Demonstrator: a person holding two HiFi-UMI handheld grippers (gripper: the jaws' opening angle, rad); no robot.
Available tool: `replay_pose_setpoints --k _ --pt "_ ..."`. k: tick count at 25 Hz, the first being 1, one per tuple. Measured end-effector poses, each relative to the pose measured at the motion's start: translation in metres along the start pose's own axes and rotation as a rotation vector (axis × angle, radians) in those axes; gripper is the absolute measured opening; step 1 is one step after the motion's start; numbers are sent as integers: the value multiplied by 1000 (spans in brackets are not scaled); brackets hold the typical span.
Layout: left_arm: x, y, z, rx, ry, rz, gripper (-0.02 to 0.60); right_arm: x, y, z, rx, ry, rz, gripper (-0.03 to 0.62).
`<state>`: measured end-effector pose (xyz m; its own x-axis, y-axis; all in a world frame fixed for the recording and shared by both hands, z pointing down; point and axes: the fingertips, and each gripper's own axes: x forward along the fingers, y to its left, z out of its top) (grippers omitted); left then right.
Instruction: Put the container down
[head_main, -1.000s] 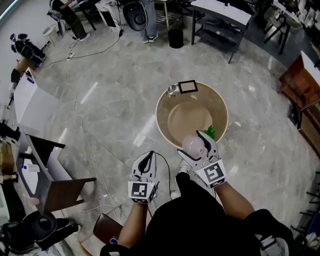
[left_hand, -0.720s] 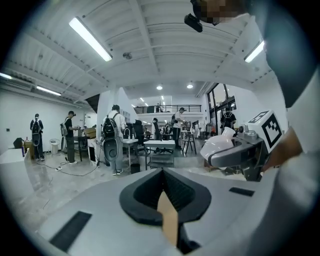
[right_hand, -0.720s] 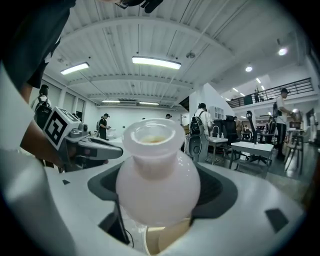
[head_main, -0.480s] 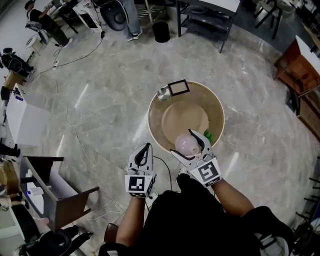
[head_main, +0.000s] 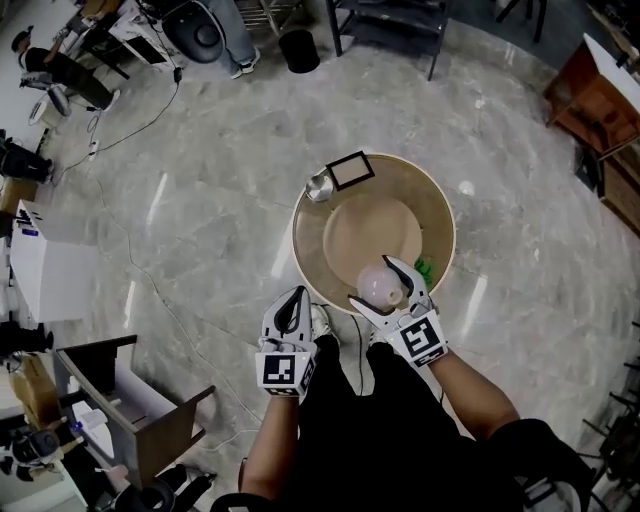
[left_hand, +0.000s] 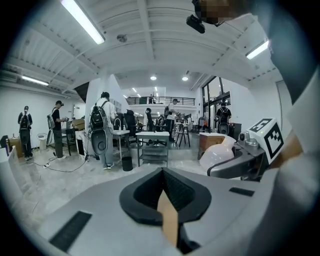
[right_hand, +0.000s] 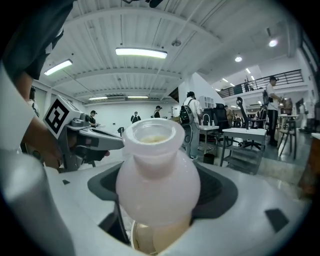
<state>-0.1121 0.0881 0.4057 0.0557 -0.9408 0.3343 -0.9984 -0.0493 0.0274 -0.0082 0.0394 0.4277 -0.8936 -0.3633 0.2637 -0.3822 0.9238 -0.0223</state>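
Note:
The container (head_main: 380, 286) is a pale, milky, round-bellied bottle with a wide open neck. My right gripper (head_main: 383, 284) is shut on its body and holds it over the near edge of the round wooden table (head_main: 330, 245). In the right gripper view the container (right_hand: 157, 172) stands upright between the dark pads and fills the middle. My left gripper (head_main: 292, 303) hangs off the table's near left side, shut, with nothing in it. From the left gripper view the container (left_hand: 219, 154) shows at the right, and the left gripper (left_hand: 165, 197) has its jaws pressed together.
On the table's far edge stand a small metal cup (head_main: 320, 186) and a black-framed square (head_main: 350, 170). Something green (head_main: 426, 268) lies just right of the container. A dark chair (head_main: 150, 410) and cables are on the marble floor at the left. People stand in the background.
The head view has shifted, so the table sits a little lower and to the left. Both grippers keep their places relative to the table, and the container stays gripped.

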Motion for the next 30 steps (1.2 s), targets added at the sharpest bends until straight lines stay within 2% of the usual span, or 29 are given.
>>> replay_pose_setpoints --k 6,10,18,27,30 --pt "48 22 -39 -8 60 -70 -6 38 -25 -50 38 86 -78 402" --pt "86 37 -61 -13 71 -109 -6 63 -45 -84 64 139 -134 402" --pt "153 57 -143 38 147 -190 -6 119 -64 -195 112 257 -226 402" --pt "206 53 -214 -20 176 -225 -6 153 -93 -320 182 374 -271 402" --pt "216 49 -228 -11 178 -243 -6 160 -97 -350 191 412 -280 402"
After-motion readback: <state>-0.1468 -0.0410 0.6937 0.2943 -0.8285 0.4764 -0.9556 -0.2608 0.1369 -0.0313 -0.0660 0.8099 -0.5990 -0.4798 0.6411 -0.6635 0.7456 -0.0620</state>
